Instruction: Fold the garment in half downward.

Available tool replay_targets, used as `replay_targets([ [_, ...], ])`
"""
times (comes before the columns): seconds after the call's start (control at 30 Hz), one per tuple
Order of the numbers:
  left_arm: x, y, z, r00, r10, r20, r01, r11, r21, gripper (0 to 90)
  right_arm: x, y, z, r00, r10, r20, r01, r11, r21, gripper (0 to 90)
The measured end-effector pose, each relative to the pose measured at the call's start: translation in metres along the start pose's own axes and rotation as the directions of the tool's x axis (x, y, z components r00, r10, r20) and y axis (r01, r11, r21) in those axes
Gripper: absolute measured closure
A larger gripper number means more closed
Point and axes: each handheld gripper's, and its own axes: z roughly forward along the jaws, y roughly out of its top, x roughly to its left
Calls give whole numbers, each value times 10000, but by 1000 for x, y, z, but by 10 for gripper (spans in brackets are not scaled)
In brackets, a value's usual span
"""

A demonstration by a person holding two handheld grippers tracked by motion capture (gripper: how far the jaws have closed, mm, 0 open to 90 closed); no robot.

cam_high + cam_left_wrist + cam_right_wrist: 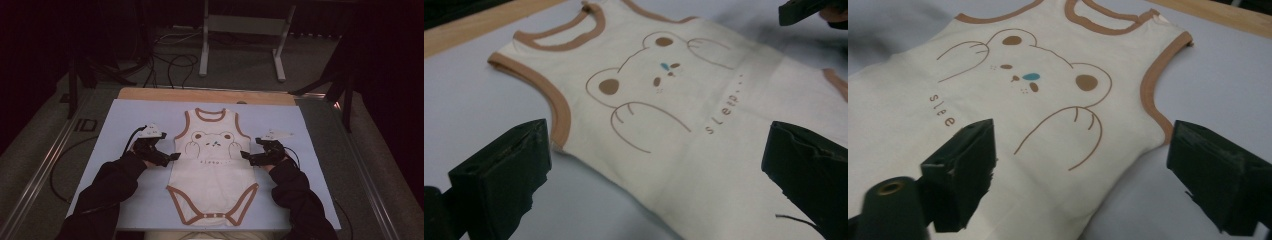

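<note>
Dark curtains and cable-strewn grey flooring surround a wooden table (210, 95) covered by a pale blue mat (125, 120), where a cream baby bodysuit (212, 175) with brown trim lies flat at the centre, neck opening toward the far edge and snap crotch toward the near edge. A bear print (212, 142) marks its chest. A person in dark sleeves reaches in from the near side. The left gripper (172, 157) sits just beside the bodysuit's left side seam below the armhole, its jaws spread wide with the garment's edge between them, gripping nothing. The right gripper (245, 156) mirrors it at the right side seam, jaws likewise wide apart across the cloth's edge and holding nothing.
</note>
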Motion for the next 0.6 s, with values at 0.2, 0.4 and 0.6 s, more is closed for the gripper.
replay_targets([
  [0.2, 2, -4, 13, 9999, -150, 50, 148, 9990, 423, 14, -6, -6, 6, 9999, 101, 113, -104, 9995, 294, 144],
  [0.4, 3, -7, 25, 9998, -190, -69, 195, 9958, 894, 71, -8, -8, 11, 9997, 206, 121, -212, 9985, 498, 180],
  [0.6, 5, -9, 35, 9995, -231, -227, 261, 9893, 1439, 104, -11, -10, 15, 9993, 320, 215, -334, 9971, 682, 244],
])
